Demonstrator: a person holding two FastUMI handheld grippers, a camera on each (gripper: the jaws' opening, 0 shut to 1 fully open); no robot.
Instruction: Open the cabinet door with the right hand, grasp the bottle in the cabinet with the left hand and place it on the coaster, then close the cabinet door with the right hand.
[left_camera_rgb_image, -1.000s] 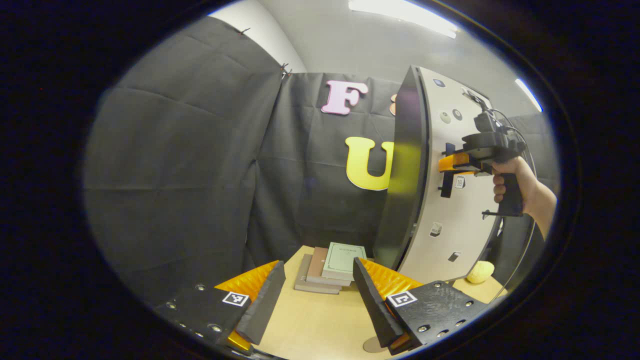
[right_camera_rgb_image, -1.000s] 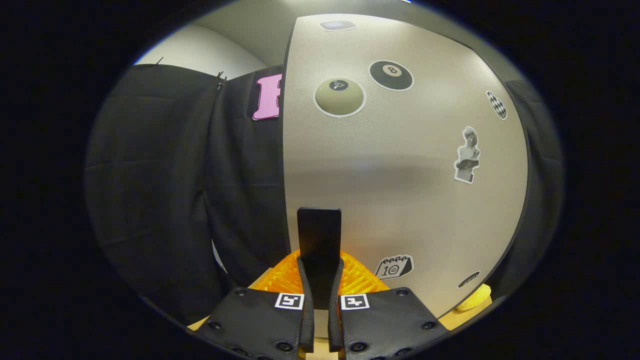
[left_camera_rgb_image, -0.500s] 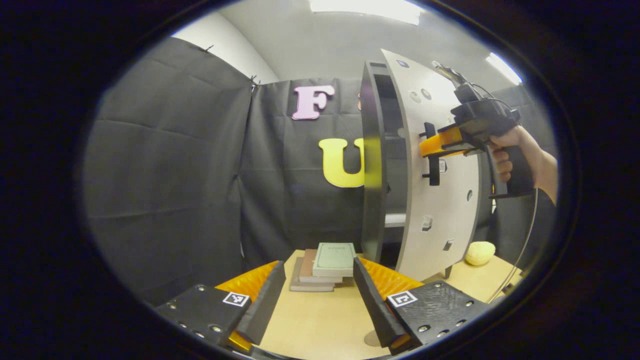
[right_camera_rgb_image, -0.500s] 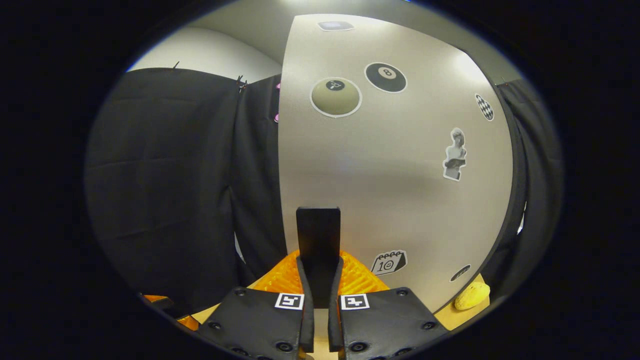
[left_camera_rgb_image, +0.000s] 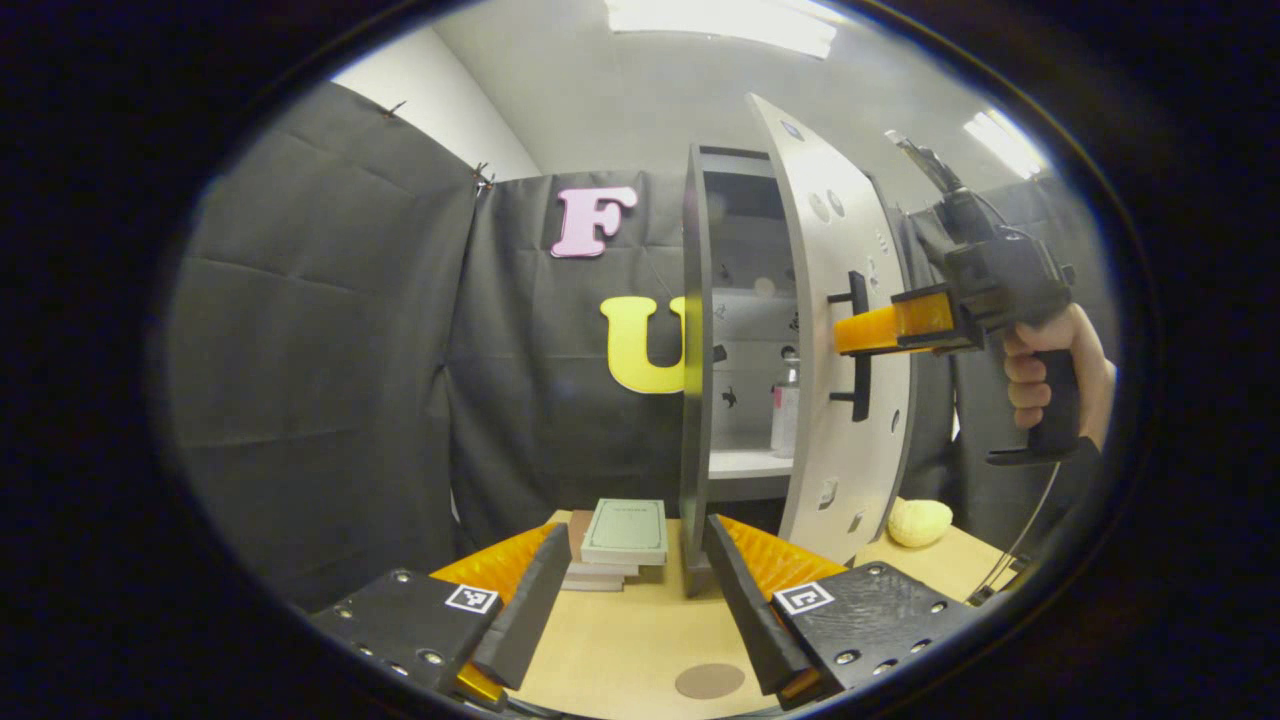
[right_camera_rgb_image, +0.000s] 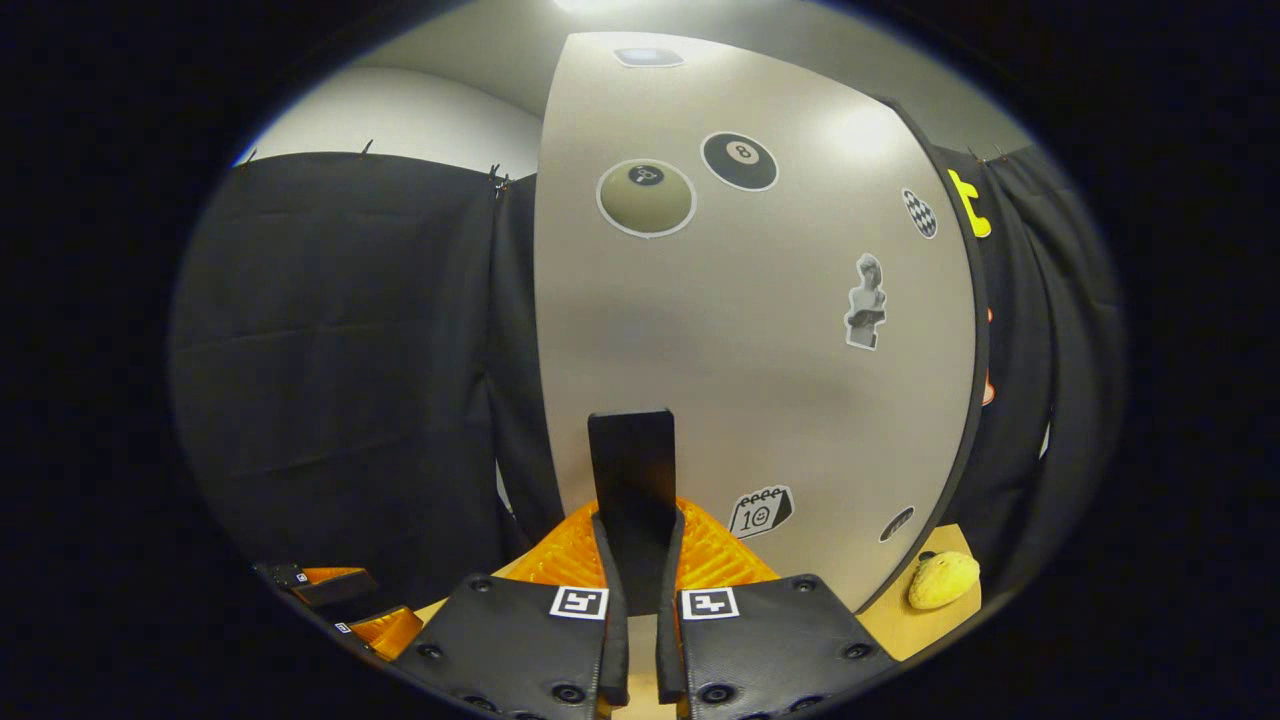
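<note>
We see the right gripper (right_camera_rgb_image: 640, 560) clamped on the black door handle (right_camera_rgb_image: 632, 470) of the cabinet door (left_camera_rgb_image: 835, 330), which stands partly open. The bottle (left_camera_rgb_image: 785, 405) stands upright on the cabinet's shelf (left_camera_rgb_image: 745, 463). Our left gripper (left_camera_rgb_image: 635, 600) hovers with fingers apart over the table (left_camera_rgb_image: 620, 650), near the round coaster (left_camera_rgb_image: 709, 681).

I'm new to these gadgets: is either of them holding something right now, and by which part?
The right gripper is shut on the cabinet door's handle, near its middle. The left gripper is open, holding nothing.
</note>
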